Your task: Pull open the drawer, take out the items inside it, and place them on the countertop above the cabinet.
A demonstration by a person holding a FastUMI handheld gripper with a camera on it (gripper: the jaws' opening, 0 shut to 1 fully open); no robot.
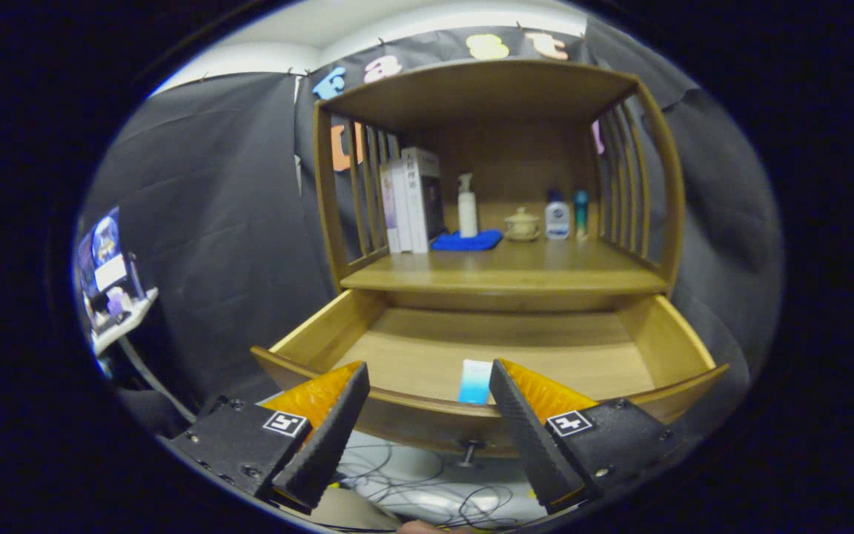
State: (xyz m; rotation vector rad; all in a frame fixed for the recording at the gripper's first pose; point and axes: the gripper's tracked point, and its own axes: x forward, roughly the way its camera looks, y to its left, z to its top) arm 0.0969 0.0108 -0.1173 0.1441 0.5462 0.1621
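Gripper view — gripper (427, 382) level, fingers spread, facing the open drawer (323, 326).

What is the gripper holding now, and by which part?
Nothing. The gripper is open, with fingers apart above the drawer's front edge; the small blue-and-white item lies in the open drawer, untouched.

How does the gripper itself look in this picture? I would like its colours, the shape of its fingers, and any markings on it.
The gripper has two wedge-shaped fingers with black, ribbed inner pads and orange, translucent outer sides. Each finger sits on a black block fixed with small screws. Each block carries a square black-and-white marker. No cable is seen on the gripper itself.
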